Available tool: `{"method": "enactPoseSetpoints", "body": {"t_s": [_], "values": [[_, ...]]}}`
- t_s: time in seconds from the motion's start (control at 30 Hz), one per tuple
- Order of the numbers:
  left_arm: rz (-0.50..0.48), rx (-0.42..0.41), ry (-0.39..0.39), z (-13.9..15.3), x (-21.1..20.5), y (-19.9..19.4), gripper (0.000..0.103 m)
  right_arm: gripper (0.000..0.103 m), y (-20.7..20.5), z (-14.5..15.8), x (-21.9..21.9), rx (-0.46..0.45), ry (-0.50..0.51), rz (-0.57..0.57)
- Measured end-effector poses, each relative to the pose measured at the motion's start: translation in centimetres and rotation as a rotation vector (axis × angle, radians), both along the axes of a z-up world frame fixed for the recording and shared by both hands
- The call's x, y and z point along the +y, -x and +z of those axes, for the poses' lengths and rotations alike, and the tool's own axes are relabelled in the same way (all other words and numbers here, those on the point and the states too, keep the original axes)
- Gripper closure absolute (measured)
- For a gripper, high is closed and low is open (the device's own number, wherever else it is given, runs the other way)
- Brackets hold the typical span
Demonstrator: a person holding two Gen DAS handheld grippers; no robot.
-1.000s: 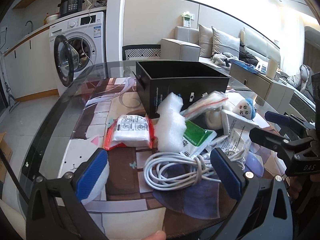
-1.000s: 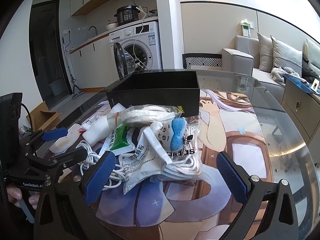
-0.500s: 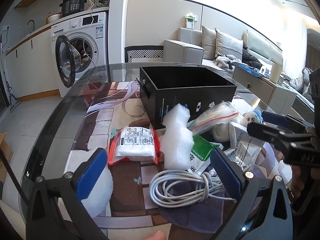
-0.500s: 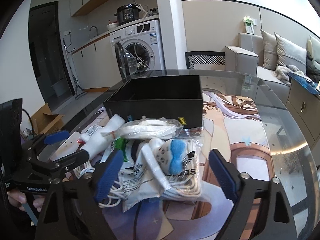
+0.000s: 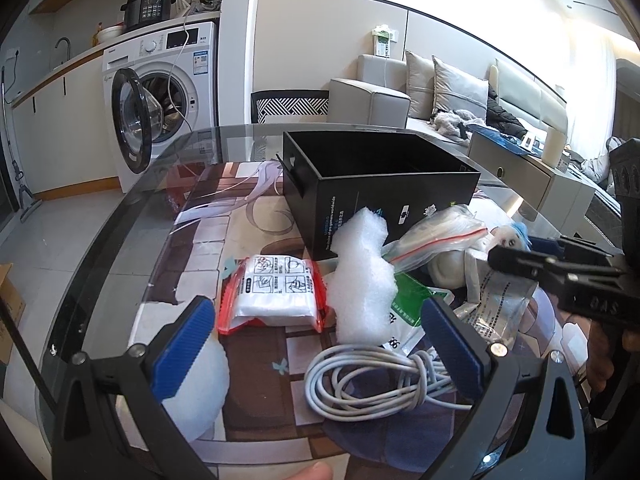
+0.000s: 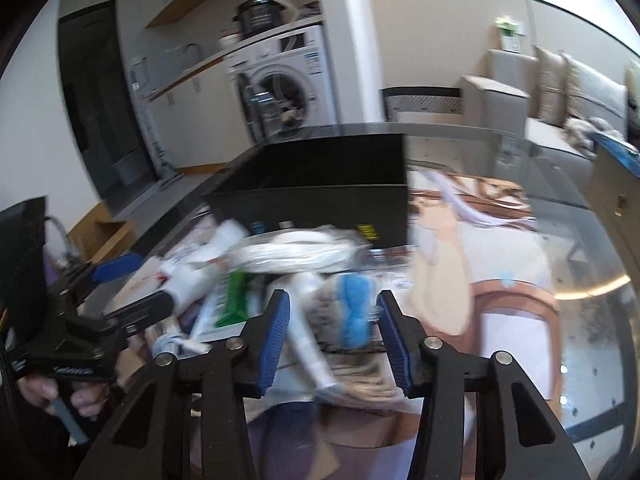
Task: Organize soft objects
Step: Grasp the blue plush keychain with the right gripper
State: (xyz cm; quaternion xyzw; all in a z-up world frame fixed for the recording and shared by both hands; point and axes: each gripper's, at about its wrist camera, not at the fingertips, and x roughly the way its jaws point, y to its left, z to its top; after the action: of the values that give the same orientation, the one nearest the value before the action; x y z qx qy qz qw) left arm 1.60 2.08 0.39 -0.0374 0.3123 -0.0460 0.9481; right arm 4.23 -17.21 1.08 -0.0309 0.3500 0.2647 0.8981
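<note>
A small white doll with blue hair (image 6: 354,312) lies in the heap in front of the black open box (image 6: 320,168). My right gripper (image 6: 334,332) has one finger on each side of the doll and its jaws are closing; blur hides whether the pads touch it. In the left wrist view the same gripper (image 5: 516,250) reaches in from the right at the doll (image 5: 508,240). My left gripper (image 5: 316,344) stands open above a red-and-white packet (image 5: 276,292), a white foam piece (image 5: 364,280) and a coiled white cable (image 5: 372,376), holding nothing.
The heap also holds a zip bag (image 5: 436,236), a green packet (image 5: 408,304) and clear printed bags. A second foam lump (image 5: 200,384) lies by the left finger. The round glass table's edge (image 5: 120,216) curves at the left. A washing machine (image 5: 160,92) stands behind.
My right gripper has pushed forward over the heap and narrowed its jaws from wide open to close around the doll. The left gripper has stayed open, its view drifting slightly.
</note>
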Motion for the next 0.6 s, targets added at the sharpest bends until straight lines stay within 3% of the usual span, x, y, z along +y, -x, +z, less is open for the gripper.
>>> {"method": "enactPoseSetpoints", "body": {"t_s": [0.1, 0.13, 0.27, 0.6], "values": [[0.000, 0.000, 0.000, 0.0, 0.0, -0.1, 0.000, 0.065, 0.1, 0.0, 0.4, 0.004, -0.026, 0.016], [0.001, -0.001, 0.000, 0.0, 0.1, -0.1, 0.000, 0.074, 0.1, 0.1, 0.3, 0.004, -0.036, 0.014], [-0.001, 0.000, 0.000, 0.0, 0.0, -0.1, 0.000, 0.080, 0.7, 0.4, 0.1, -0.018, -0.061, 0.019], [0.001, -0.007, -0.002, 0.0, 0.0, -0.1, 0.000, 0.081, 3.1, 2.8, -1.2, -0.129, -0.077, -0.001]]}}
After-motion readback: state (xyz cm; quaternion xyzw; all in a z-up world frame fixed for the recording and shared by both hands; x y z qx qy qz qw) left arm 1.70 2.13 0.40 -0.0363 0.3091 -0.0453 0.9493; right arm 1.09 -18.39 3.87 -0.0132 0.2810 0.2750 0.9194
